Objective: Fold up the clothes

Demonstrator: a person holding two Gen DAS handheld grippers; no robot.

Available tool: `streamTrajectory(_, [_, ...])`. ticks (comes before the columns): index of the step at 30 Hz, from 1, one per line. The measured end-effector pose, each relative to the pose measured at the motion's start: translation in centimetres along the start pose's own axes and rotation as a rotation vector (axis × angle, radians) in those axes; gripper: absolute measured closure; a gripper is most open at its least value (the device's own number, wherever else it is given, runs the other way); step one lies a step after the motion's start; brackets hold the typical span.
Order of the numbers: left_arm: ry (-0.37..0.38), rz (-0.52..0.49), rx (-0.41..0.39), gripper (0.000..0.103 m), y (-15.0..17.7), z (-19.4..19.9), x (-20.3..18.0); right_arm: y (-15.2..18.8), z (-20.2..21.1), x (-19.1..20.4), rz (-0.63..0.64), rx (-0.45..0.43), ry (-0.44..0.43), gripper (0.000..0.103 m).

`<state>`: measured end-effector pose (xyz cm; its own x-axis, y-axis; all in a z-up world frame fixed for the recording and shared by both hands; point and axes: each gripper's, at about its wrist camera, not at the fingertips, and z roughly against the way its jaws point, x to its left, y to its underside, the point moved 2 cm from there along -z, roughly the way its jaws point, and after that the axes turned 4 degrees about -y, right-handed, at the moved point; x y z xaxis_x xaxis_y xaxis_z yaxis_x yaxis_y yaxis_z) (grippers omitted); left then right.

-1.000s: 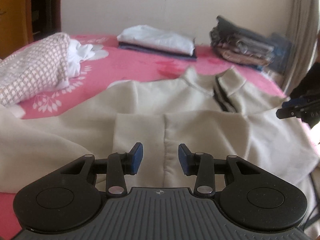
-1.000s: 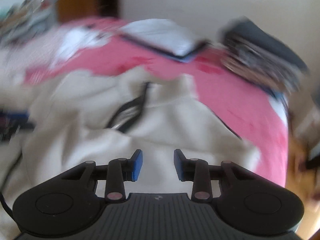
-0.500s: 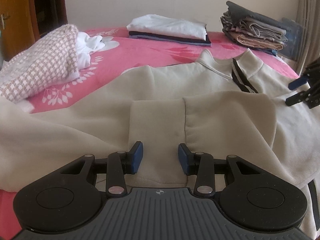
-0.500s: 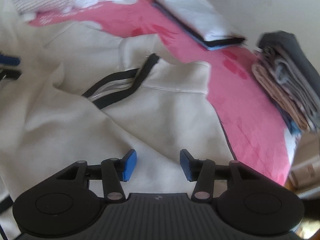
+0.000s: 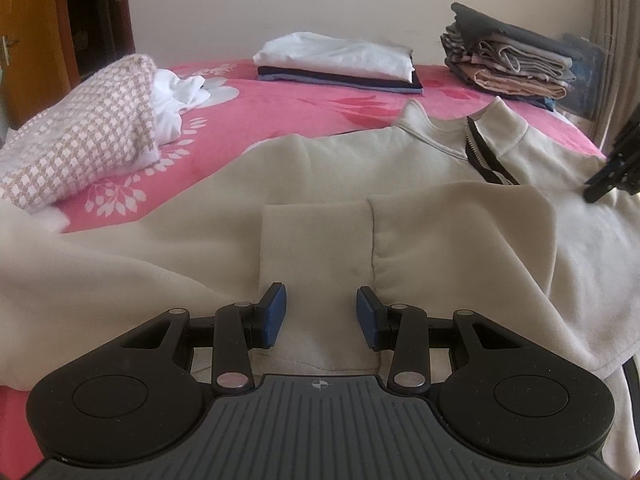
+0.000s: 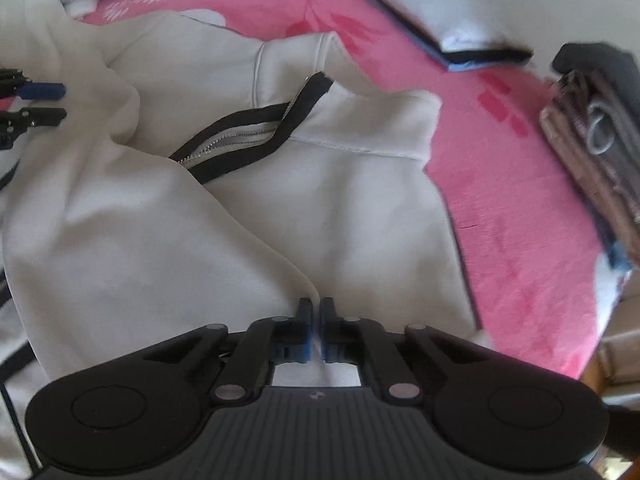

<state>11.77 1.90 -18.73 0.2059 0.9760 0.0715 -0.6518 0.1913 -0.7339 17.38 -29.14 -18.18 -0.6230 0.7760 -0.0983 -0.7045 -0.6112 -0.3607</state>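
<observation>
A cream zip-collar jacket (image 5: pixel 440 240) lies spread on the pink bedspread, one sleeve folded across its front. My left gripper (image 5: pixel 321 312) hovers open over the cuff of that sleeve (image 5: pixel 316 248), cloth lying under the gap and the pads (image 5: pixel 276 312) clear of it. My right gripper (image 6: pixel 316 320) points steeply down at the jacket (image 6: pixel 360 208) and is shut, pinching the edge of a fold below the black zip (image 6: pixel 248 136). Each gripper shows in the other's view: the right gripper (image 5: pixel 612 176) at the right edge, the left gripper (image 6: pixel 40 100) at the left edge.
A folded white-on-dark stack (image 5: pixel 340 60) and a pile of grey and tan clothes (image 5: pixel 512 64) sit at the far side of the bedspread (image 5: pixel 260 120). A checked garment (image 5: pixel 80 136) with white cloth lies at left. A wooden door (image 5: pixel 24 40) stands beyond.
The right gripper has dropped onto the jacket, rolled, and gone from open to shut on a fold edge. The left gripper has stayed open over the cuff.
</observation>
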Motion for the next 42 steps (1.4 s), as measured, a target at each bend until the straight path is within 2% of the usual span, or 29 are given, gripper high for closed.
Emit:
streamTrajectory(7, [-0.036,-0.022,0.005,0.064,0.0,0.0,-0.4,1.9,0.5,-1.8,-0.147,-0.059,0.100,0.101])
streamTrajectory(9, [-0.041,-0.022,0.008,0.064,0.0,0.1,-0.3,2.1,0.6,-1.6,-0.185,-0.085,0.142,0.094])
streamTrajectory(10, [-0.044,-0.022,0.008,0.064,0.0,0.1,-0.3,2.1,0.9,-1.6,-0.208,-0.098,0.169,0.085])
streamTrajectory(11, [-0.047,-0.023,0.009,0.064,0.0,0.2,-0.3,2.0,1.4,-1.4,-0.224,-0.125,0.195,0.082])
streamTrajectory(14, [-0.062,-0.034,0.009,0.064,0.1,0.3,-0.3,1.7,3.9,-0.7,-0.288,-0.268,0.225,0.081])
streamTrajectory(18, [-0.095,-0.048,0.013,0.064,0.3,0.3,-0.5,0.3,4.5,2.0,-0.303,-0.339,0.022,0.081])
streamTrajectory(21, [-0.120,-0.050,0.016,0.063,0.6,0.5,-0.6,-1.8,1.4,5.1,-0.248,-0.278,-0.156,0.082])
streamTrajectory(24, [-0.129,-0.066,0.019,0.063,0.8,0.7,-0.6,-3.7,-1.8,5.1,-0.314,-0.282,-0.159,0.082])
streamTrajectory(26, [-0.124,-0.068,0.018,0.063,0.8,1.1,-0.3,-3.8,-2.3,2.3,-0.495,-0.352,-0.108,0.082])
streamTrajectory(28, [-0.123,-0.053,0.005,0.063,0.7,1.8,0.3,-2.4,-1.3,-1.0,-0.707,-0.404,0.015,0.081])
streamTrajectory(29, [-0.113,-0.042,-0.020,0.063,0.5,2.3,0.6,-1.1,-0.1,-2.5,-0.798,-0.448,0.010,0.081])
streamTrajectory(31, [-0.090,-0.018,-0.075,0.063,0.1,3.4,1.0,2.0,2.9,-4.4,-0.897,-0.529,-0.048,0.081])
streamTrajectory(33, [-0.044,-0.020,-0.113,0.063,-0.6,4.0,0.6,4.9,6.5,-4.7,-0.890,-0.564,-0.046,0.081])
streamTrajectory(36, [0.041,-0.042,-0.105,0.062,-1.5,3.1,-1.4,8.6,10.5,-4.1,-0.870,-0.548,-0.044,0.081])
streamTrajectory(37, [0.071,-0.046,-0.086,0.062,-1.7,2.6,-2.2,9.6,10.9,-3.7,-0.868,-0.521,-0.061,0.081])
streamTrajectory(39, [0.107,-0.037,-0.025,0.062,-1.7,1.3,-3.6,10.8,10.7,-2.1,-0.825,-0.436,-0.040,0.081])
streamTrajectory(40, [0.114,-0.032,0.010,0.062,-1.6,0.6,-4.2,11.2,10.5,-0.8,-0.803,-0.414,-0.013,0.081])
streamTrajectory(42, [0.087,-0.051,0.020,0.062,-1.2,0.0,-4.9,11.5,9.7,0.6,-0.781,-0.389,0.031,0.081])
